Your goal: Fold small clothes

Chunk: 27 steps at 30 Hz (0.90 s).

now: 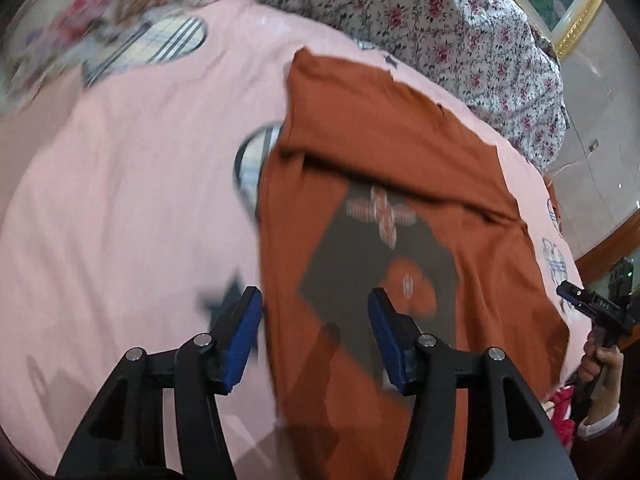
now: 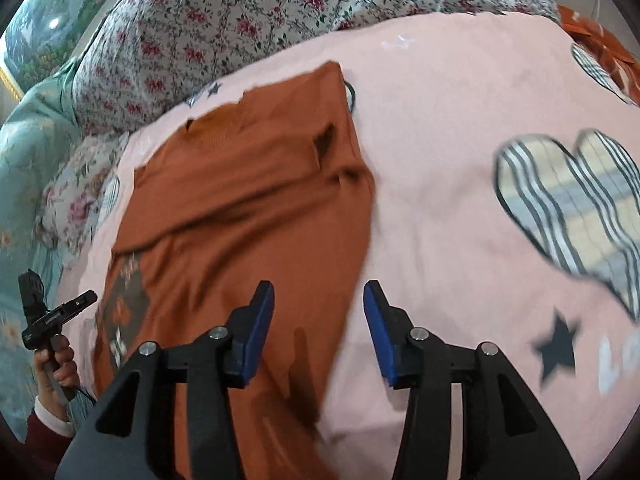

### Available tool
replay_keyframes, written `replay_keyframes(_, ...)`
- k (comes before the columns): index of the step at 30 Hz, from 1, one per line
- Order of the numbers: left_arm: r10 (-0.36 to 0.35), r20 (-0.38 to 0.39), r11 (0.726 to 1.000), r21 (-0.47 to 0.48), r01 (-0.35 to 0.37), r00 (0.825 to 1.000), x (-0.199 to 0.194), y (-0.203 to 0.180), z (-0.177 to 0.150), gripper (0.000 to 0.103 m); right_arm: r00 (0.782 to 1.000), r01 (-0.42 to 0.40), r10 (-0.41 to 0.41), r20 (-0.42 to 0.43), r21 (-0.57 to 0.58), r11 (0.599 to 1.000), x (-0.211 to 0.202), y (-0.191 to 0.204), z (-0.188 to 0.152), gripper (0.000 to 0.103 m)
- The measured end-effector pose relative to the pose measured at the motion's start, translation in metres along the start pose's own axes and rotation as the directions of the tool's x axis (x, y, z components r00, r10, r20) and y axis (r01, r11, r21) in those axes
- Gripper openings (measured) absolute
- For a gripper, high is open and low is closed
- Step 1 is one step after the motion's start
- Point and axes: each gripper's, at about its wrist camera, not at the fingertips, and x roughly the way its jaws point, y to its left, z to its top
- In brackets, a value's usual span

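A small rust-orange shirt (image 1: 384,152) with a dark printed square lies flat on a pink bedspread (image 1: 132,184), its upper part folded down over the print. My left gripper (image 1: 316,300) is open and empty above the shirt's left edge. In the right wrist view the same shirt (image 2: 248,200) lies left of centre, and my right gripper (image 2: 318,294) is open and empty over its right edge. Each gripper shows in the other's view, the right gripper (image 1: 580,300) at far right and the left gripper (image 2: 60,312) at far left.
A floral quilt (image 1: 440,12) is heaped along the far side of the bed. The bedspread carries plaid heart patches (image 2: 572,204) and dark stars (image 2: 556,344). A gold-framed picture (image 1: 576,20) hangs on the wall beyond. A teal floral cover (image 2: 28,152) lies at left.
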Motion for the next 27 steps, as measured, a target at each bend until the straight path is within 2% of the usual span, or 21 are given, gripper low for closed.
replay_keyframes(3,-0.050,-0.027,0.998,-0.042,0.048,0.998,-0.013,0.006,-0.037,0.060,0.999,-0.040,0.040,-0.016,0.026,0.999,-0.014,-0.007,-0.030,0.048)
replay_keyframes(7,-0.093,-0.055,0.993,-0.073,0.089,0.994,-0.024,0.009,-0.077,0.062,0.988,-0.142,0.147,-0.042,0.105,0.984,-0.023,-0.019,-0.059,0.048)
replay_keyframes(10,-0.118,-0.065,0.990,-0.085,0.112,0.991,-0.031,0.009,-0.098,0.069,0.983,-0.163,0.171,-0.073,0.101,0.981,-0.024,-0.018,-0.080,0.050)
replay_keyframes(13,-0.159,-0.087,0.982,-0.120,0.148,0.983,-0.030,0.010,-0.111,0.070,0.973,-0.198,0.206,-0.101,0.089,0.976,-0.019,-0.015,-0.096,0.051)
replay_keyframes(18,-0.204,-0.113,0.975,-0.118,0.191,0.972,-0.025,-0.002,-0.119,0.065,0.960,-0.260,0.265,-0.093,0.057,0.964,-0.008,-0.003,-0.093,0.051)
replay_keyframes(21,-0.190,-0.126,0.980,-0.084,0.180,0.974,-0.021,-0.006,-0.121,0.055,0.952,-0.284,0.287,-0.108,0.036,0.958,0.000,0.003,-0.092,0.051)
replay_keyframes(24,-0.188,-0.125,0.980,-0.086,0.178,0.974,-0.023,0.001,-0.122,0.032,0.951,-0.288,0.290,-0.102,0.032,0.957,0.001,0.003,-0.093,0.050)
replay_keyframes(25,-0.193,-0.128,0.979,-0.093,0.182,0.973,-0.022,0.005,-0.122,0.009,0.953,-0.286,0.288,-0.096,0.032,0.958,0.002,0.005,-0.094,0.045)
replay_keyframes(27,-0.208,-0.138,0.975,-0.103,0.195,0.968,-0.020,0.011,-0.123,0.005,0.957,-0.272,0.274,-0.098,0.031,0.962,0.002,0.004,-0.097,0.025)
